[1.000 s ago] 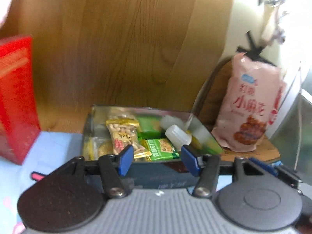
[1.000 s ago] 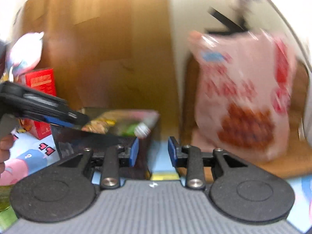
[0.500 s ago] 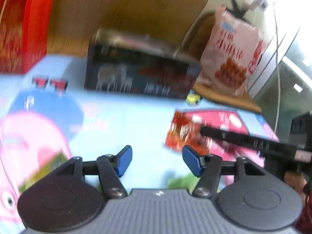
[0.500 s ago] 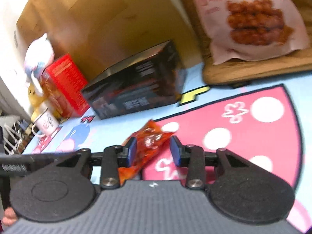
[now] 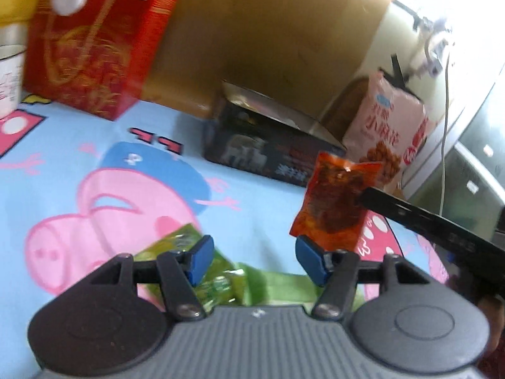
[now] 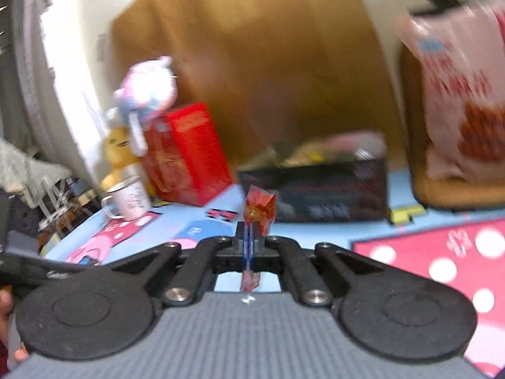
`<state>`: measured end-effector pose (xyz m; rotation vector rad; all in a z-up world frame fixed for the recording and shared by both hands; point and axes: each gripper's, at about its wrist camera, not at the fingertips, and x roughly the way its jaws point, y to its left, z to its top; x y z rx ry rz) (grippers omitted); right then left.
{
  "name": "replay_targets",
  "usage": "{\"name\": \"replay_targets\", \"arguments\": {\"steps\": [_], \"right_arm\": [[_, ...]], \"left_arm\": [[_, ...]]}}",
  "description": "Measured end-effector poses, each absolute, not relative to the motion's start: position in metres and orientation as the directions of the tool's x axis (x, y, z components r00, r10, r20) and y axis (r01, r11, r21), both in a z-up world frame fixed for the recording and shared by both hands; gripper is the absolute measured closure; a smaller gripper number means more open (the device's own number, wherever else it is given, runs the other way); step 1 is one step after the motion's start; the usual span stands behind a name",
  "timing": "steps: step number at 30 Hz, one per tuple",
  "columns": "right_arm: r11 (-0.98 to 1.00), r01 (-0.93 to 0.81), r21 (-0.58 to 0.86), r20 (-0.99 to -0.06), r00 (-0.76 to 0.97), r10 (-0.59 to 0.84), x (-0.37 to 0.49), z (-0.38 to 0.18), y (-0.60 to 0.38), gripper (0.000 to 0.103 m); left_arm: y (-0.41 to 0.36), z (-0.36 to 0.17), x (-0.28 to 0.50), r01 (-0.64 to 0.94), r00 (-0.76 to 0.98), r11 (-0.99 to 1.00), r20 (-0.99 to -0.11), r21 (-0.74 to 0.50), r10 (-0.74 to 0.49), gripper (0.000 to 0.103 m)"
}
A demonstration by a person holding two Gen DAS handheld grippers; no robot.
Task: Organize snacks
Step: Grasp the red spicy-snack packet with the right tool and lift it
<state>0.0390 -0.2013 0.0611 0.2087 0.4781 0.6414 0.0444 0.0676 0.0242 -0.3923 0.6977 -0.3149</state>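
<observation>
snacks point(image 6: 315, 150) fill open dark box point(image 6: 331, 189); right claw point(image 6: 249, 240) pinches red packet point(image 6: 260, 208).

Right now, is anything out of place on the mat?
Yes: green packets lie loose on the mat under the open left gripper, outside the box. The right gripper holds the red packet aloft.

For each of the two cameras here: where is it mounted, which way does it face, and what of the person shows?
Left wrist: on the left hand-held gripper, jaws open, angled down at the cartoon mat and green packets; fingers show at right.
Right wrist: on the right hand-held gripper, closed on the red snack packet, facing the black box; fingers at left edge.
Shared: packet, box, red carton, pink bag.
</observation>
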Motion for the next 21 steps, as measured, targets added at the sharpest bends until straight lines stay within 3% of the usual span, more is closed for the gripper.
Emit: {"name": "replay_targets", "arguments": {"steps": [3, 8, 16, 19, 21], "right_arm": [[0.745, -0.605, 0.281, -0.335, 0.666, 0.667, 0.021, 0.071, -0.186, 0.099], [0.676, -0.736, 0.037, -0.381, 0.614, 0.691, -0.014, 0.061, -0.147, 0.099], [0.575, -0.814, 0.088, -0.409, 0.497, 0.766, -0.028, 0.051, -0.13, 0.098], [0.51, -0.85, 0.134, -0.488, 0.391, 0.78, -0.03, 0.041, -0.117, 0.084], [0.475, -0.868, 0.146, -0.533, 0.335, 0.777, -0.035, 0.032, -0.11, 0.058]], "left_arm": [[0.087, 0.024, 0.033, 0.121, 0.739, 0.871, -0.543, -0.476, -0.399, 0.044], [0.121, 0.019, 0.013, 0.057, 0.753, 0.854, -0.539, -0.517, -0.377, 0.044], [0.141, 0.007, -0.009, 0.02, 0.745, 0.834, -0.548, -0.551, -0.38, 0.044], [0.141, 0.005, -0.013, 0.015, 0.746, 0.838, -0.552, -0.546, -0.373, 0.044], [0.143, 0.006, -0.015, 0.007, 0.753, 0.841, -0.551, -0.541, -0.36, 0.044]]}}
